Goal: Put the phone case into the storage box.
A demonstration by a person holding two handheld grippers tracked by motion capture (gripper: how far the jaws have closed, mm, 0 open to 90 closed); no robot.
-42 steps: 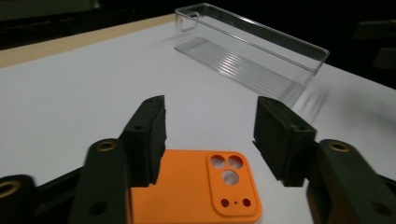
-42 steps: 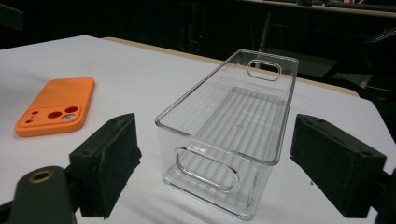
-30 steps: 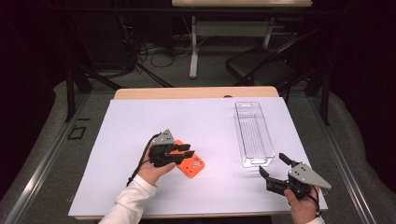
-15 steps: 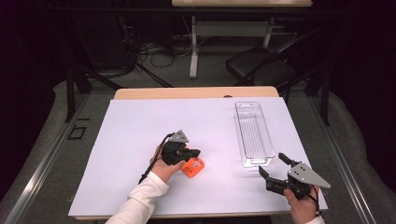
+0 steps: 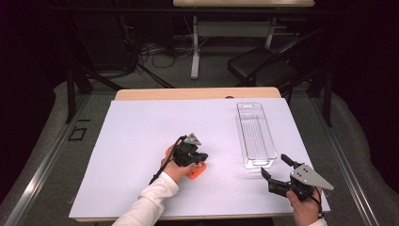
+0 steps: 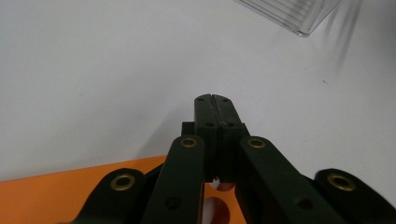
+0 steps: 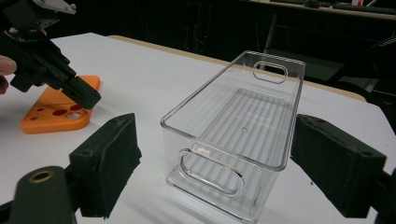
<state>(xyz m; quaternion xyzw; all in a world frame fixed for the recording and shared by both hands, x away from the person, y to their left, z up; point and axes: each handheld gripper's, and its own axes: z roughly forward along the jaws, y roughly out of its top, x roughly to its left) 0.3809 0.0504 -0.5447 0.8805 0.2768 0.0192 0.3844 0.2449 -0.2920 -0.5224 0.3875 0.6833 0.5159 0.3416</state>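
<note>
**Left Tongs Clenched Over Orange Plate, Clear Bin Stood Empty**

The clear plastic bin (image 5: 255,135) served as the landmark on the white table cover (image 5: 141,127). It was a long, open-topped container with ribbed floor and a cut-out handle at each short end, and nothing lay inside it; the ribs showed through from wall to wall in the right gripper view (image 7: 236,135).

Well to the left of the bin, and a little nearer the person than its near end, lay the flat orange plate (image 5: 196,170) with round holes in it (image 7: 58,109). The left gripper (image 5: 201,159) hung right over that plate, its jaws clenched flat against each other with nothing between them, as the left gripper view (image 6: 213,116) made plain: the two black tips met in one seam above bare white cover, the orange plate (image 6: 70,186) showing beneath the linkage. Whether the gripper touched the plate could not be told.

The right gripper (image 5: 275,169) sat just beyond the bin's near end, toward the person and slightly right. Its jaws stood released and wide, foam pads (image 7: 109,163) flanking the bin's near handle in its own view without touching it.
</note>
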